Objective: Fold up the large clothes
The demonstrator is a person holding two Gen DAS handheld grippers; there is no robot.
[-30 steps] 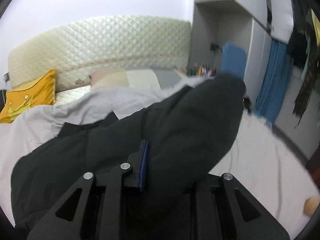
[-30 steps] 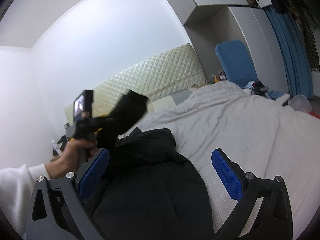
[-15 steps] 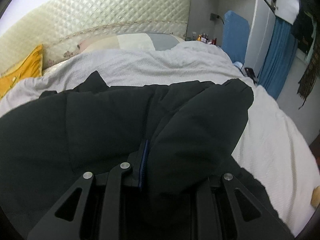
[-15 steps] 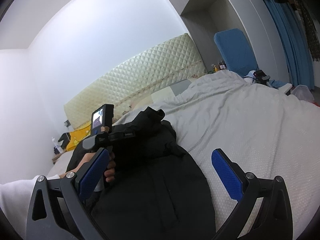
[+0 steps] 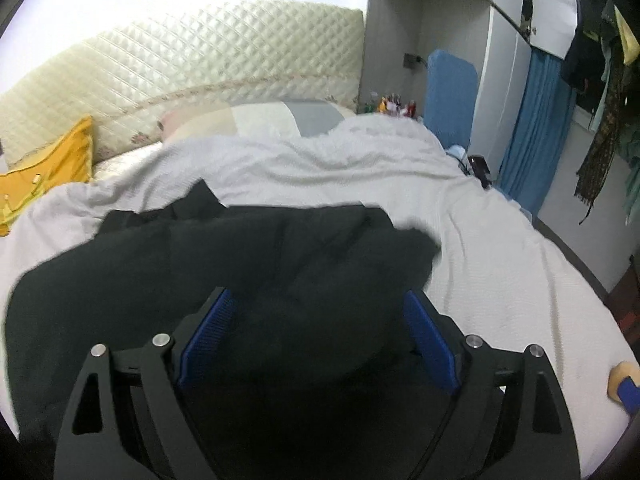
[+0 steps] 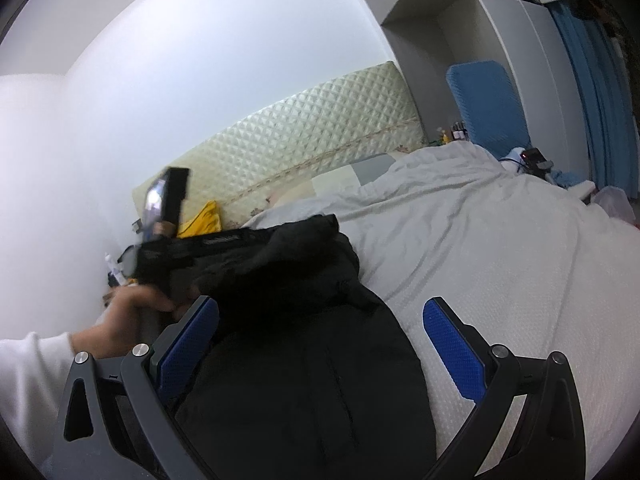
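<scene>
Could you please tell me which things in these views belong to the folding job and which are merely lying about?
Part of the job:
- black jacket, spread on the white bedspread
- left gripper, jaws opening over the jacket
- right gripper, open

Just lying about:
- yellow cushion
- quilted headboard
- blue chair
- blue curtain

Even, cool indoor light; fisheye frames with dark corners.
The wall point(image 6: 200, 80) glares pale, the black jacket point(image 5: 260, 264) loses all detail, and the person's hand point(image 6: 128, 316) blurs.
</scene>
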